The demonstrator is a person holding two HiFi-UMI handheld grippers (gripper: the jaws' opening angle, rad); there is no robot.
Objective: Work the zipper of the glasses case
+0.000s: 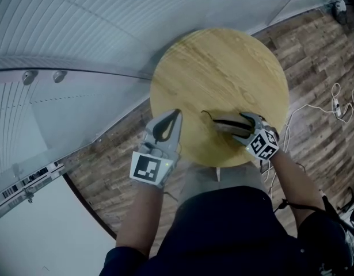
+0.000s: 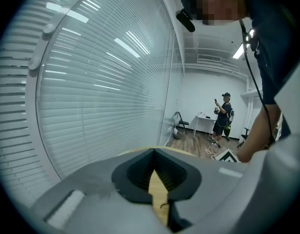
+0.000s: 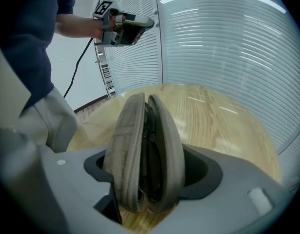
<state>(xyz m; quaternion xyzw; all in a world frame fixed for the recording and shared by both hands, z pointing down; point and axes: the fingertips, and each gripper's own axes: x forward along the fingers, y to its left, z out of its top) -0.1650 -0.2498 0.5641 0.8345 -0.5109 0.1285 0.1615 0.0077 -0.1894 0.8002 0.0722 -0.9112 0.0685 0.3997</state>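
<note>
The glasses case (image 3: pixel 162 150) stands on edge near the front rim of the round wooden table (image 1: pixel 223 62), its two grey fabric shells gaping and something dark, probably glasses (image 3: pixel 149 145), inside. It looks light and semi-rigid, with cloth skin that should not slip, yet a hard squeeze would flex the shells onto the contents. The zipper teeth (image 3: pixel 121 179) run round the open rim; a thin dark loop (image 1: pixel 206 114) at the far end may be the pull, though it is too small to be sure. The right gripper (image 1: pixel 223 124) has its jaws wide across both shells, clamping them. The left gripper (image 1: pixel 174 119) hangs closed and empty over the table's left edge, best placed to pinch the pull.
</note>
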